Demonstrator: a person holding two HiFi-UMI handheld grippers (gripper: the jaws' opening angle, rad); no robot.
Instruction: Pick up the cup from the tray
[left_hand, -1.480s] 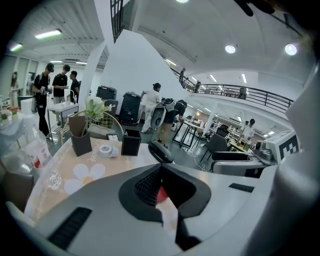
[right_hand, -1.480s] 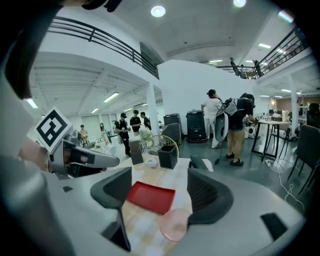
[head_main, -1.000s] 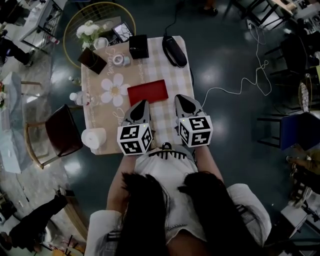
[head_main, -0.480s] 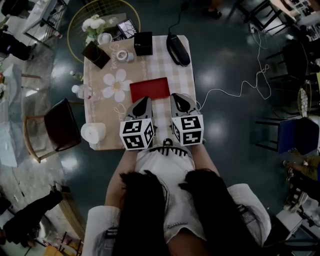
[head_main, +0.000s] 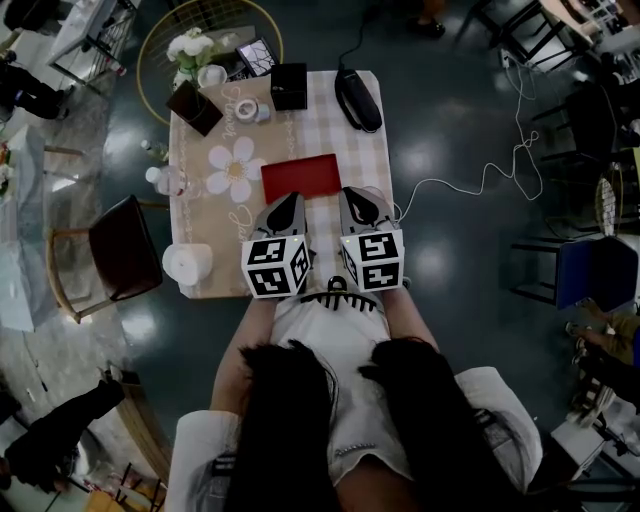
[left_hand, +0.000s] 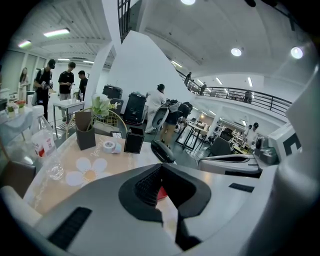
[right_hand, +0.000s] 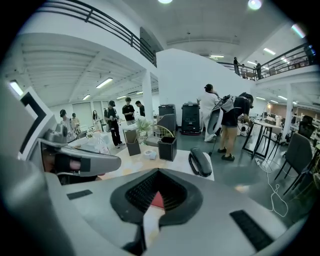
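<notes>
Dark, glossy floor surrounds one small table (head_main: 215, 228) under a checked cloth with a daisy print. One brown chair (head_main: 125, 250) stands off the table, left of the red tray (head_main: 300, 178).

Two grippers hover just on the near side of that tray. The left gripper (head_main: 288, 202) has its jaws pressed together with nothing between them. The right gripper (head_main: 357, 196) is closed and empty too. The single tray lies flat near the table's middle and shows only its red face.

Beyond the tray to the right lies one black telephone (head_main: 357, 98). Straight beyond it stands one open-topped black box (head_main: 289, 86); its contents cannot be made out. Beyond and to the left stands one brown holder (head_main: 195, 107). One white roll (head_main: 187, 265) sits near-left of the tray, and one clear bottle (head_main: 165, 180) directly left.

What looks like one white cup (head_main: 211, 76) stands well apart from the tray, far-left beside white flowers (head_main: 190, 45). One tape roll (head_main: 248, 112) lies between holder and box.
</notes>
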